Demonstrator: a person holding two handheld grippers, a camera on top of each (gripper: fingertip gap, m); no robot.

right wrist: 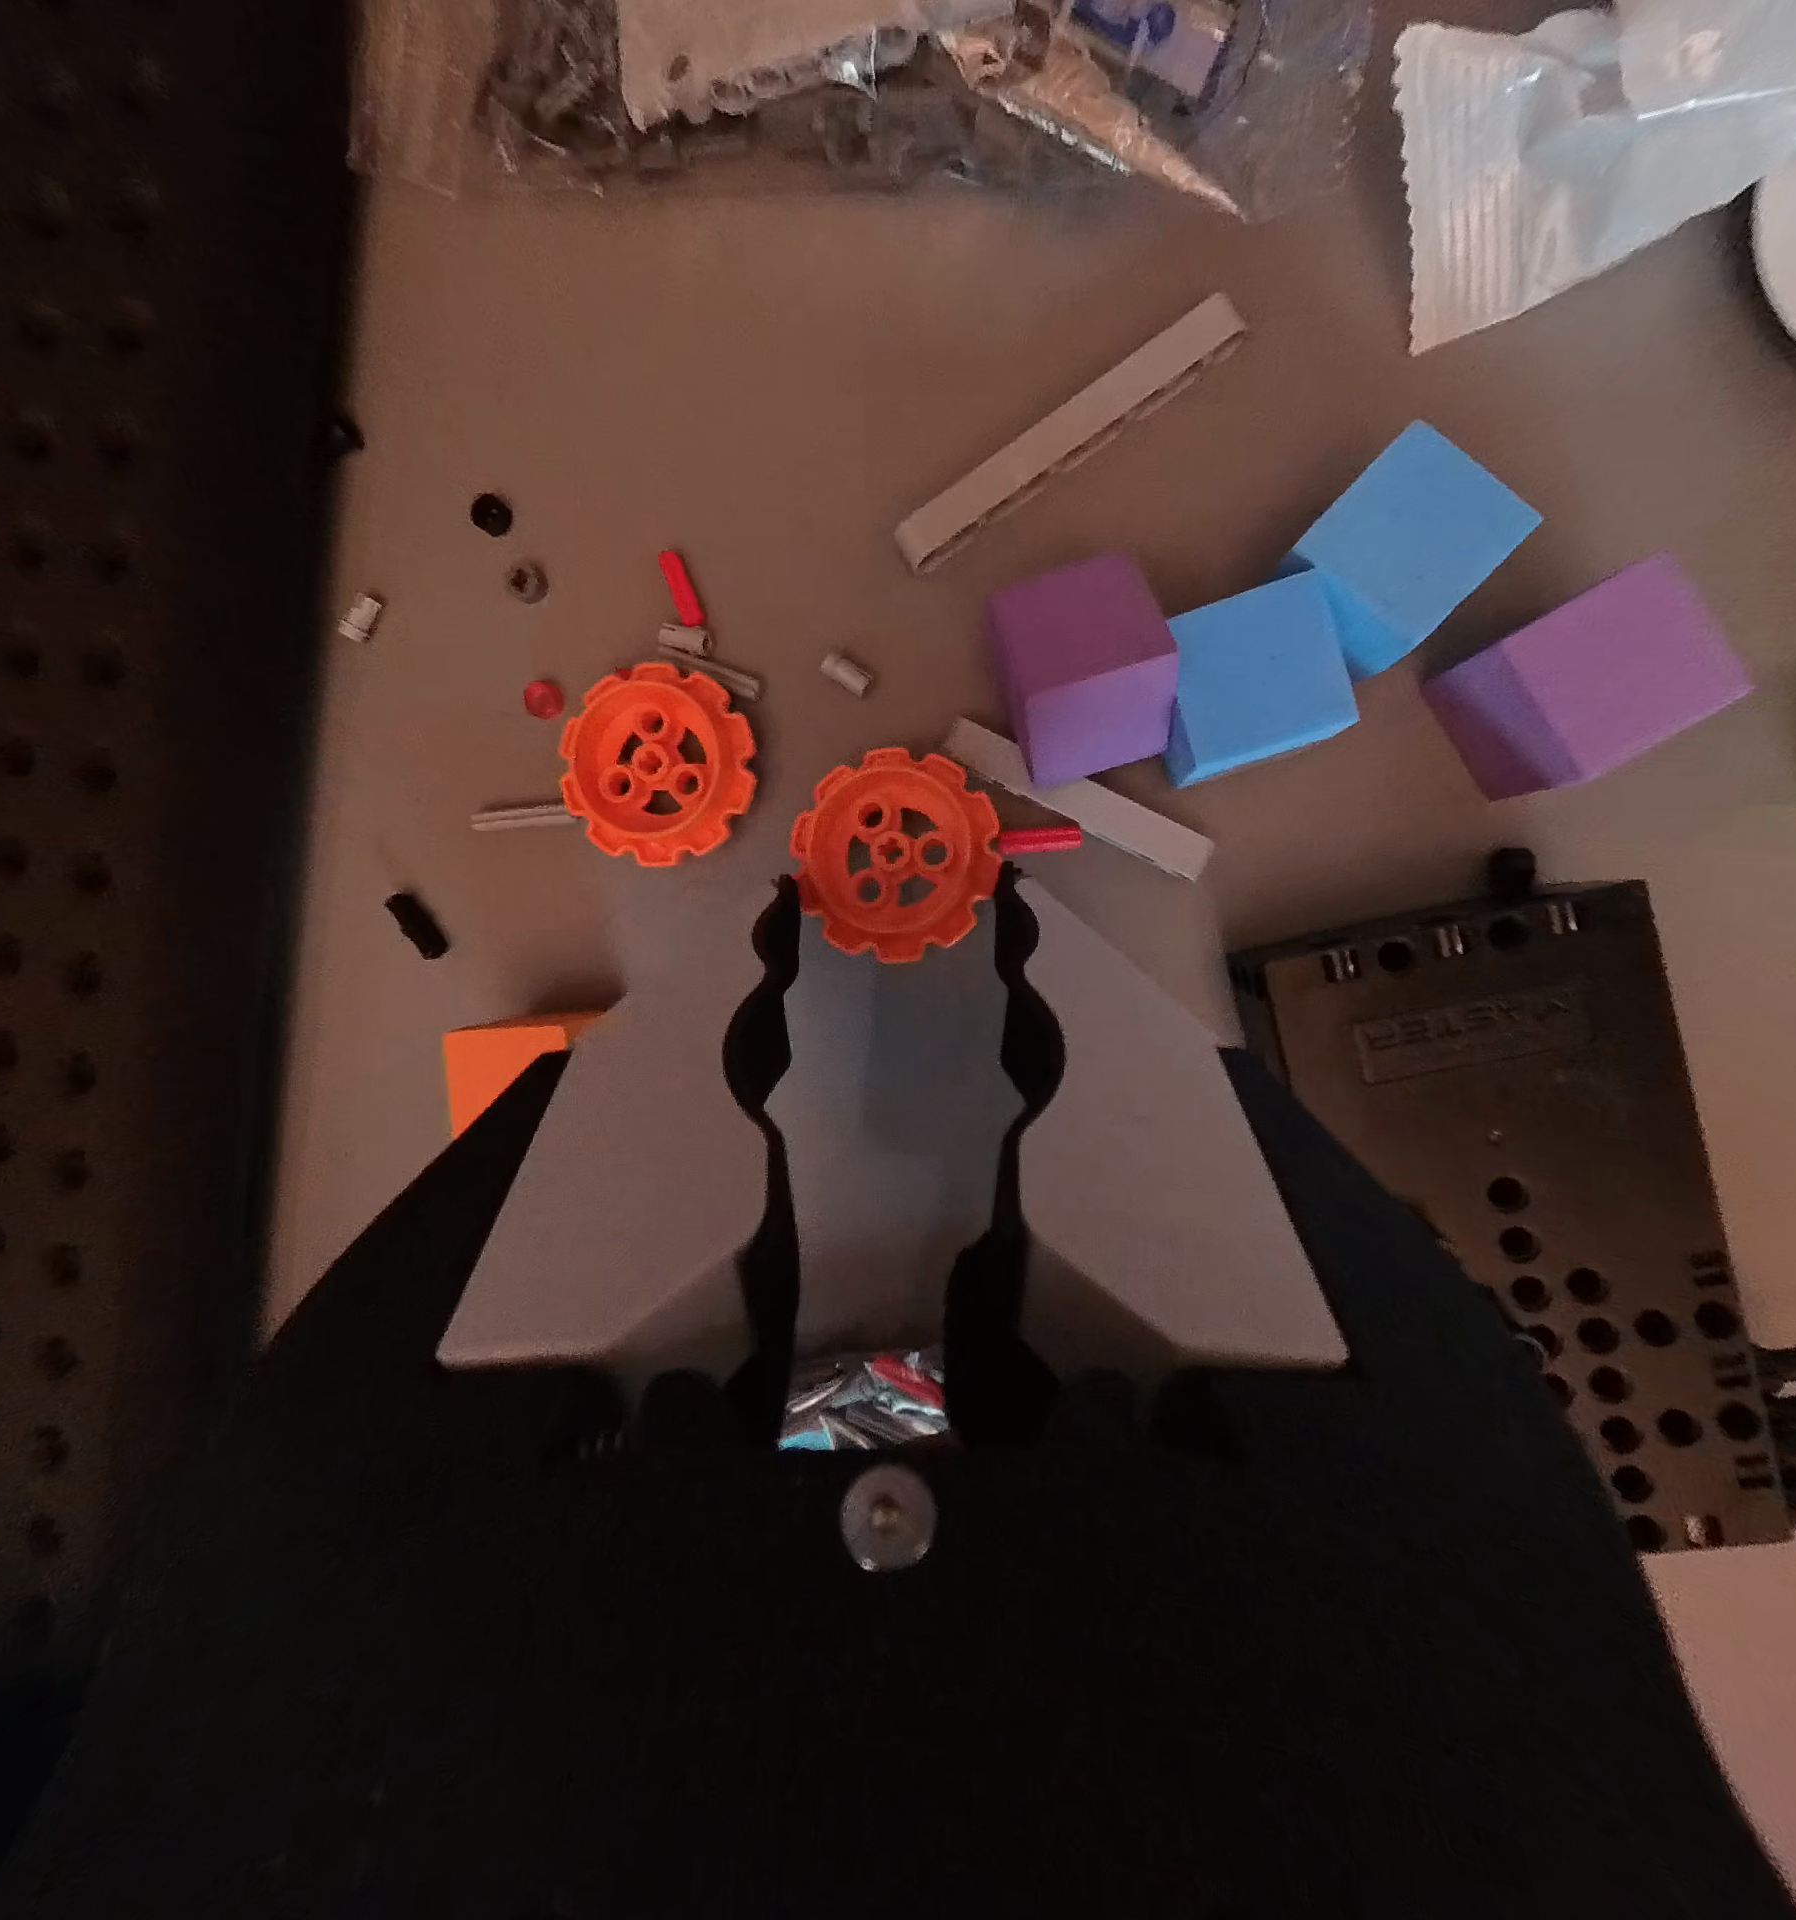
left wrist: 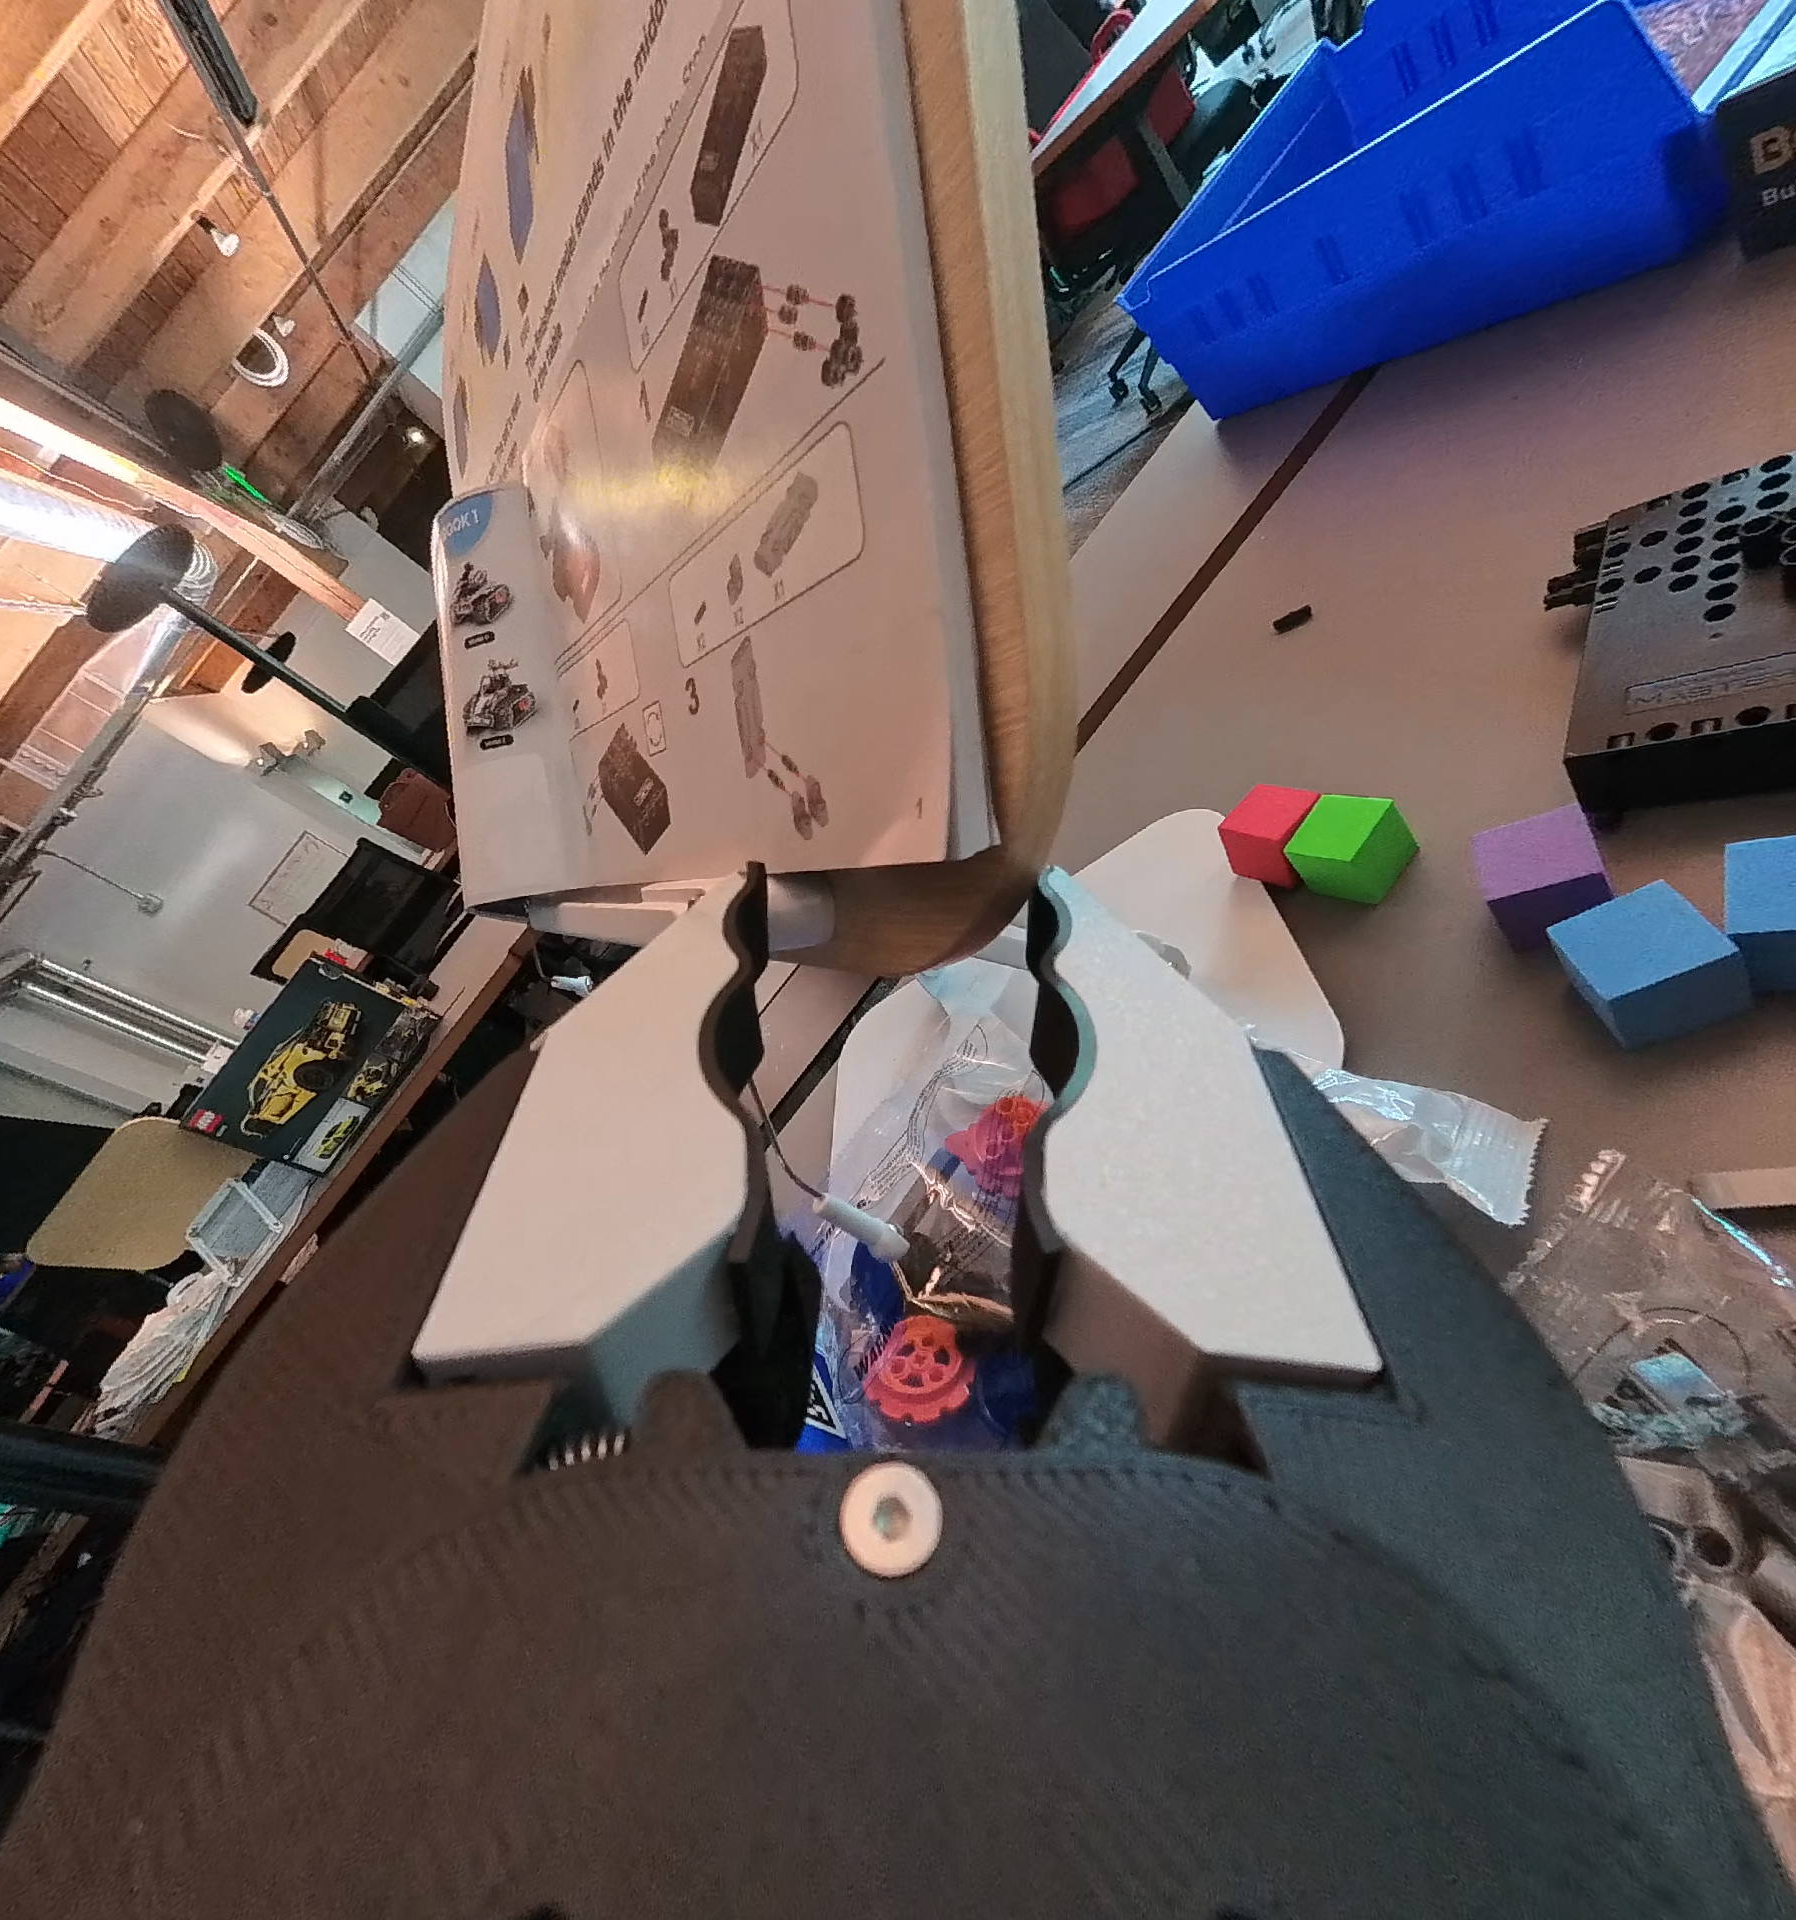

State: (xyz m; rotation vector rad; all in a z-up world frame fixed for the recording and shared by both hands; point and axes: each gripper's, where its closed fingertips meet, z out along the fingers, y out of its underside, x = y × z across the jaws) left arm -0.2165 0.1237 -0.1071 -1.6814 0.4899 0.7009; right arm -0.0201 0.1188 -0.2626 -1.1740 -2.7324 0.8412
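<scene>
In the right wrist view my right gripper [right wrist: 896, 896] is shut on an orange gear wheel [right wrist: 892, 852], with a fingertip pressing each side of its rim just above the tan table [right wrist: 769, 364]. A second orange gear wheel [right wrist: 657, 764] lies to its left among small red and grey pins. In the left wrist view my left gripper [left wrist: 899, 899] is open and empty. It hangs over a clear plastic bag [left wrist: 935, 1174] holding red gear parts. Its tips are just below a wooden stand [left wrist: 993, 520] that carries an open instruction booklet [left wrist: 707, 468].
Purple [right wrist: 1081, 665] and blue [right wrist: 1258, 675] foam cubes, grey beams [right wrist: 1070, 431] and a black perforated box [right wrist: 1517, 1174] lie right of the held gear. A black pegboard [right wrist: 94, 727] stands left, and bags of parts [right wrist: 873, 94] lie beyond. Red [left wrist: 1260, 831] and green [left wrist: 1353, 847] cubes and a blue bin [left wrist: 1424, 208] show in the left wrist view. The tips of one gripper are about 25 centimetres away from the tips of the other.
</scene>
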